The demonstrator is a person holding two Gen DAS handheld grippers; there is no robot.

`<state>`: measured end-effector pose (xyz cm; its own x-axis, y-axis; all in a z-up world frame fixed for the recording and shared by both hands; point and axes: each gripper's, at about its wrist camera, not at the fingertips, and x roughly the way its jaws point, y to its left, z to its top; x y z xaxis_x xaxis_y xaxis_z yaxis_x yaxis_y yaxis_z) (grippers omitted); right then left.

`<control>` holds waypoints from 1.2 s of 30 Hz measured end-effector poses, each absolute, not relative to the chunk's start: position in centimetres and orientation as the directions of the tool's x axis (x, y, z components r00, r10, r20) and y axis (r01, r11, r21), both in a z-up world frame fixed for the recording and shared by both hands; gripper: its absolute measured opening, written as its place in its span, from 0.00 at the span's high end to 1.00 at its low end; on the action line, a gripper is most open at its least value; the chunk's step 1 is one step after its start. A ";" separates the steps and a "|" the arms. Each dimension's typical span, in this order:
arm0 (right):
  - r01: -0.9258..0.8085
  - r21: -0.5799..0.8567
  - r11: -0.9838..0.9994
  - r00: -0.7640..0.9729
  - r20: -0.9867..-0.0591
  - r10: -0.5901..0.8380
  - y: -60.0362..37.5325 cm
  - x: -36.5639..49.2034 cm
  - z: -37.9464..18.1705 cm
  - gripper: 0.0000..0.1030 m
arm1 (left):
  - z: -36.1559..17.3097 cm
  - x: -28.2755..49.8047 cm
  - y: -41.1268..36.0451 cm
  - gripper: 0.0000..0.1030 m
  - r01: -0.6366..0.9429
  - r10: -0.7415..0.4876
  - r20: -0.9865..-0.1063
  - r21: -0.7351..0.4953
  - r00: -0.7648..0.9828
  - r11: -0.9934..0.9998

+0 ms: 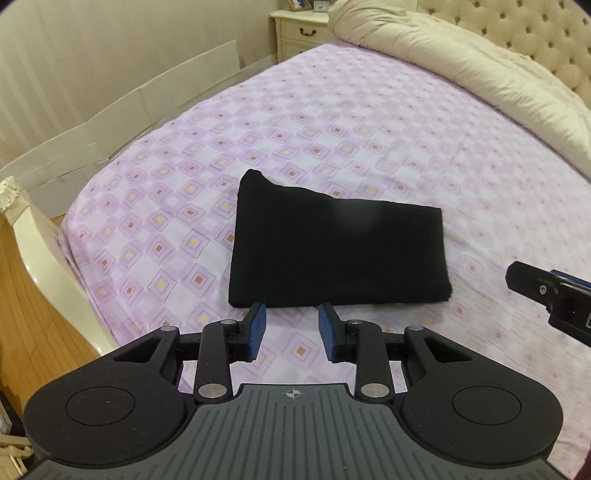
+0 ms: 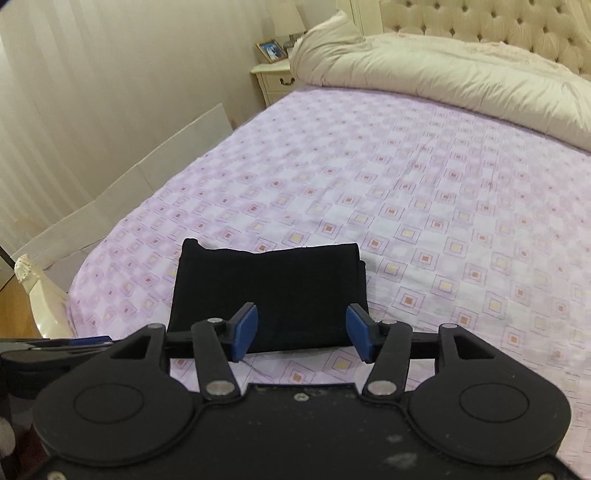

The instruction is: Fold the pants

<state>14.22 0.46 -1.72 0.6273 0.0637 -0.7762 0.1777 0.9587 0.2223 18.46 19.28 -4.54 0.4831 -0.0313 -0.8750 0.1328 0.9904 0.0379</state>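
The black pants (image 1: 336,247) lie folded into a compact rectangle on the lilac patterned bedsheet (image 1: 369,122), near the foot of the bed. My left gripper (image 1: 291,314) hovers above the sheet just short of the bundle's near edge, its blue pads apart with nothing between them. In the right wrist view the same pants (image 2: 269,295) sit straight ahead, and my right gripper (image 2: 302,314) hangs over their near edge, open and empty. The right gripper's tip (image 1: 546,295) shows at the right border of the left wrist view. The left gripper (image 2: 55,345) shows at the left edge of the right wrist view.
A rolled cream duvet (image 1: 461,62) lies along the tufted headboard (image 2: 480,29). A cream nightstand (image 1: 299,29) stands by the far corner. White panels (image 1: 122,110) lean along the bed's left side. The cream footboard (image 1: 44,251) and wooden floor (image 1: 33,325) are at lower left.
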 end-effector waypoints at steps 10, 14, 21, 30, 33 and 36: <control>0.164 0.202 0.966 0.676 -0.736 0.039 1.3 10.5 1.5 0.41 | -2.2 15.0 20.1 0.70 0.103 0.001 -0.857 0.063 0.515 0.993; 0.175 0.178 0.968 0.674 -0.739 0.014 1.7 9.7 2.3 0.39 | -1.4 13.9 20.1 0.70 0.099 -0.001 -0.850 0.060 0.527 0.993; 0.192 0.152 0.970 0.663 -0.748 -0.014 1.7 8.1 3.3 0.37 | -0.5 12.1 19.0 0.70 0.112 0.024 -0.833 0.103 0.553 0.988; 0.206 0.088 0.975 0.642 -0.764 -0.066 2.2 6.1 4.0 0.36 | -0.2 10.6 17.8 0.70 0.104 0.051 -0.851 0.123 0.523 0.987; 0.201 0.116 0.973 0.634 -0.772 -0.039 2.1 5.6 4.0 0.36 | -0.3 10.3 17.7 0.70 0.106 0.039 -0.862 0.107 0.506 0.989; 0.188 0.119 0.975 0.633 -0.774 -0.028 2.2 5.1 4.0 0.36 | -0.5 9.9 17.5 0.70 0.115 0.035 -0.874 0.103 0.485 0.988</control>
<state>5.13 2.21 4.00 0.6329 -0.0278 -0.7737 0.1883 0.9749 0.1190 9.94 17.45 -0.47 0.4854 0.0348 -0.8736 0.1148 0.9880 0.1031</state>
